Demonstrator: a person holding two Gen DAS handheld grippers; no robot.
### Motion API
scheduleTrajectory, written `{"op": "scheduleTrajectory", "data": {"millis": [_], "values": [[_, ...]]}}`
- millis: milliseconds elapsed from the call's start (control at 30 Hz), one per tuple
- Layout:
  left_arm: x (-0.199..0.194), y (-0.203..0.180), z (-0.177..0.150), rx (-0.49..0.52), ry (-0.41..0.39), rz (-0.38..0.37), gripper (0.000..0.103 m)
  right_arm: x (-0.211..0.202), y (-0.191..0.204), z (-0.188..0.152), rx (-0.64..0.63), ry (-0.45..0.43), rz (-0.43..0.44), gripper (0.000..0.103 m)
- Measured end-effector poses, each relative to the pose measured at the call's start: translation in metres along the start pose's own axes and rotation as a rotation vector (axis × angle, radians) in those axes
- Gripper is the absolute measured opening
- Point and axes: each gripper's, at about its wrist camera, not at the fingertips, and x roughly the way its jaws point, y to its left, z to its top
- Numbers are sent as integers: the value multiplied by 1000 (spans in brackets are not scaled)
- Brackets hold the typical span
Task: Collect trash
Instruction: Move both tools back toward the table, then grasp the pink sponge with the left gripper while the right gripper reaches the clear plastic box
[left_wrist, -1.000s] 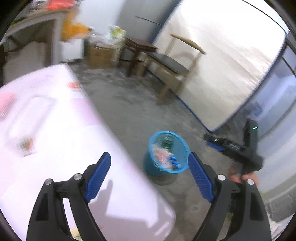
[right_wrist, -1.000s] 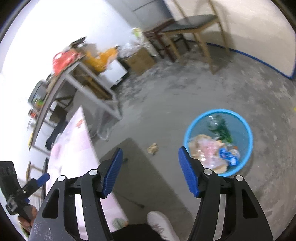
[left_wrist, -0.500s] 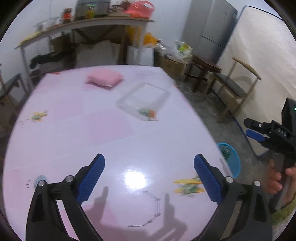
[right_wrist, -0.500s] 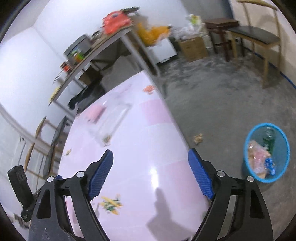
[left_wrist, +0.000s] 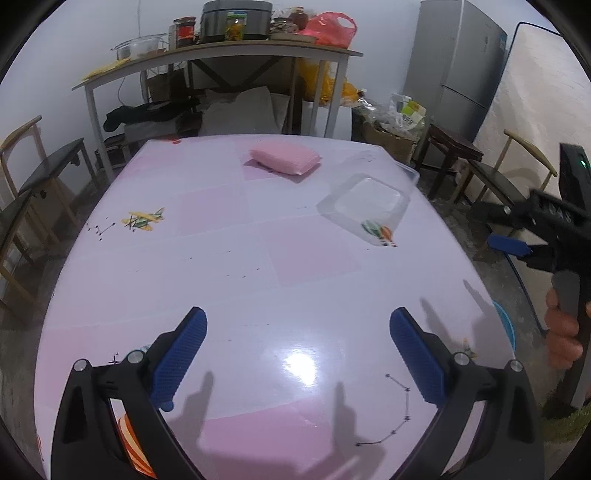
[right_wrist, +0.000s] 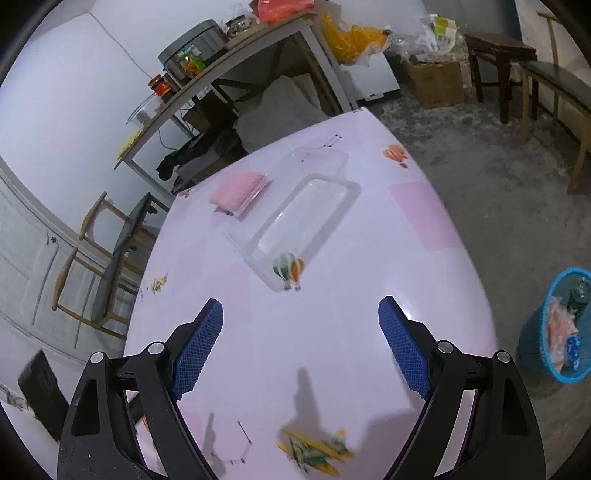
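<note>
A pink packet (left_wrist: 284, 160) (right_wrist: 238, 190) lies at the far side of the pink table (left_wrist: 258, 277) (right_wrist: 351, 317). Next to it stands a clear plastic container (left_wrist: 365, 203) (right_wrist: 306, 218), with its clear lid (left_wrist: 402, 170) (right_wrist: 319, 158) just beyond. The blue trash basket (right_wrist: 561, 325) stands on the floor off the table's right edge and holds wrappers and a green bottle. Only its rim (left_wrist: 504, 325) shows in the left wrist view. My left gripper (left_wrist: 297, 354) hovers open over the near table with nothing between its fingers. My right gripper (right_wrist: 301, 347) is open and empty too, short of the container.
A hand (left_wrist: 561, 332) grips the right tool at the right edge. Wooden chairs (left_wrist: 40, 181) (right_wrist: 554, 81) flank the table. Behind it are a cluttered grey shelf table (left_wrist: 221, 55), a fridge (left_wrist: 454, 74) and a cardboard box (right_wrist: 436, 79). The floor is bare concrete.
Both views swung from the floor and the blue basket up onto the table. Both pairs of jaws spread wider. The packet and container came into view.
</note>
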Motion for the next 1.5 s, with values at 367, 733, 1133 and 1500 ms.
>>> {"op": "scheduleTrajectory", "data": {"millis": [367,733,1133,1500], "values": [[5,49,-9,-2,-4,18,97,56,2,28,95,44,-31,61],[3,83,28,42,-49,-44,97,84,6,36,76,95,-20,15],[86,77,152,-57,-9,-136,97,72,-6,37,6,140,25,6],[244,50,254,-288,243,60,97,54,2,26,-171,79,-50,6]]}}
